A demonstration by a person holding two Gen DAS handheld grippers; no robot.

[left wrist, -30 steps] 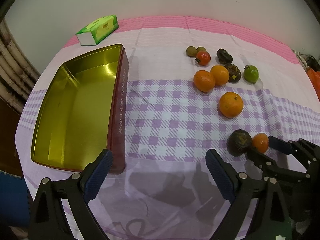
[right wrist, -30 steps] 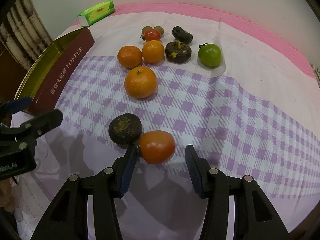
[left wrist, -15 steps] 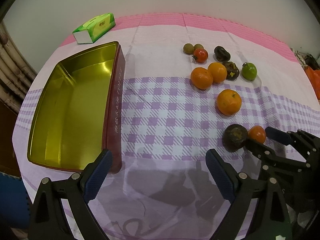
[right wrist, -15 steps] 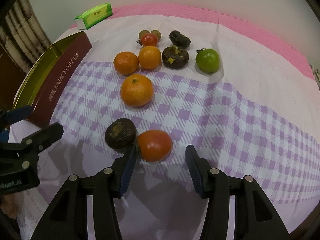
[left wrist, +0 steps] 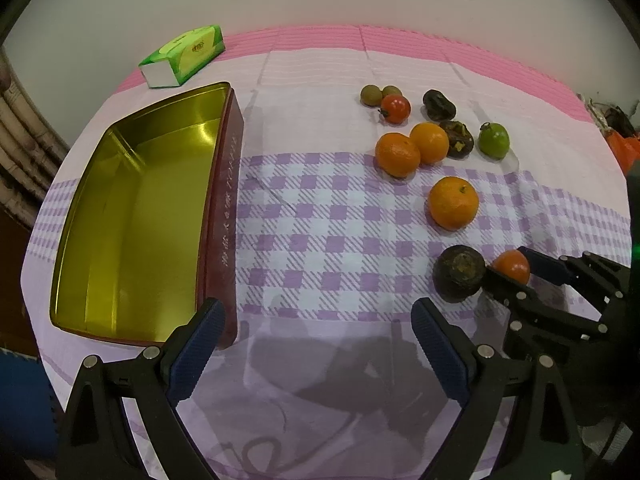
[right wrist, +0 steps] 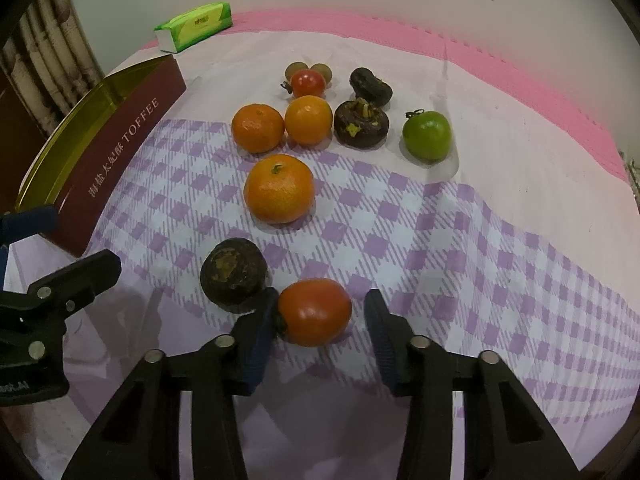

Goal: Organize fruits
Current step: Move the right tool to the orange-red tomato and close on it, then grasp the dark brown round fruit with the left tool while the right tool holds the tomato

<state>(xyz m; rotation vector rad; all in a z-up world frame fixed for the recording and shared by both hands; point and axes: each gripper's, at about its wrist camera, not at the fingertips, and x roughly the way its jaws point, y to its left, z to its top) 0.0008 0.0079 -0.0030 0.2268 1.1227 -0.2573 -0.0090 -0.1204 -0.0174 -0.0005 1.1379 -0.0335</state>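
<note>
With the tin (left wrist: 132,216) empty, the right tool (right wrist: 320,316) has been closing around a tomato (right wrist: 314,312), not yet gripping; the left tool (left wrist: 316,344) gapes empty.

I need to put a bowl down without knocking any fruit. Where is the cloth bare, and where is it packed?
Bare: the checked stretch between the gold tin and the big orange; also the cloth to the right of the green fruit. The tin's inside is bare too. Packed: the far cluster around the two oranges, and the spot where the right gripper straddles a tomato.
</note>
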